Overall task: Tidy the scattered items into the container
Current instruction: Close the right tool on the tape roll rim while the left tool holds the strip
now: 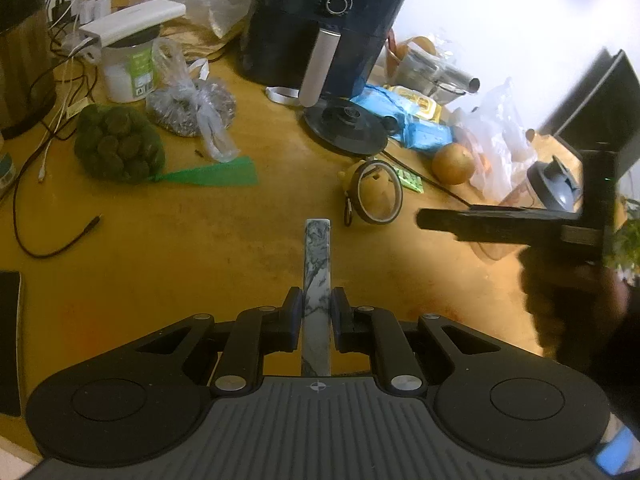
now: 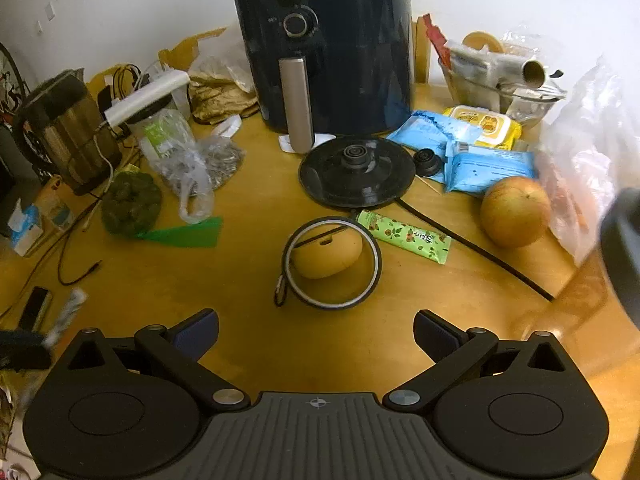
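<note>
My left gripper (image 1: 316, 300) is shut on a flat marbled white-and-grey bar (image 1: 317, 248) that sticks forward over the wooden table (image 1: 180, 260). In the right wrist view that bar (image 2: 68, 312) shows blurred at the far left. My right gripper (image 2: 316, 332) is open and holds nothing, hovering just short of a dark tape ring (image 2: 374, 256). A yellow rounded object (image 2: 328, 254) lies inside the ring. A green snack packet (image 2: 404, 236) and an apple (image 2: 514, 212) lie beyond to the right.
A black air fryer (image 2: 332, 40) and a kettle base (image 2: 356, 172) stand behind. Blue and yellow wipe packs (image 2: 480, 144), a glass bowl (image 2: 500, 92) of wrappers and plastic bags sit at the right. A netted green bag (image 2: 132, 204), a kettle (image 2: 64, 132), cables and a phone (image 2: 34, 308) lie at the left.
</note>
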A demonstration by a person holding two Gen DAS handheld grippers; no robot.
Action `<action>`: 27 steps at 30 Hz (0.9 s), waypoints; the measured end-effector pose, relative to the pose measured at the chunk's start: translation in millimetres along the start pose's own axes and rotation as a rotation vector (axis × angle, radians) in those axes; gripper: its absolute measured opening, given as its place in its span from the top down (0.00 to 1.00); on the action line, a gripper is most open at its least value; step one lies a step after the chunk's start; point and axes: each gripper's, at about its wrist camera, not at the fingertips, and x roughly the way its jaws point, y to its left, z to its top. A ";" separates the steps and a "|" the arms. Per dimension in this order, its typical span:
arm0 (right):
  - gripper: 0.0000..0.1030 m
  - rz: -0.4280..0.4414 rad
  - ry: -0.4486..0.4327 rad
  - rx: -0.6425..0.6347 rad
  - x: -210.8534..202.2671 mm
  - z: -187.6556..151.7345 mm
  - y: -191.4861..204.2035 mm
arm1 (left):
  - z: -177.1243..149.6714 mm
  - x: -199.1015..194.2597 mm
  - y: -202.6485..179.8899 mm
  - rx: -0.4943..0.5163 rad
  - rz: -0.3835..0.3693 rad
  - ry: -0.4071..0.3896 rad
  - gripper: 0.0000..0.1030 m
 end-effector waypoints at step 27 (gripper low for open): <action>0.10 -0.051 0.019 0.017 116.4 28.0 -3.2 | -24.4 -23.7 -14.8 -0.147 0.154 -0.037 0.85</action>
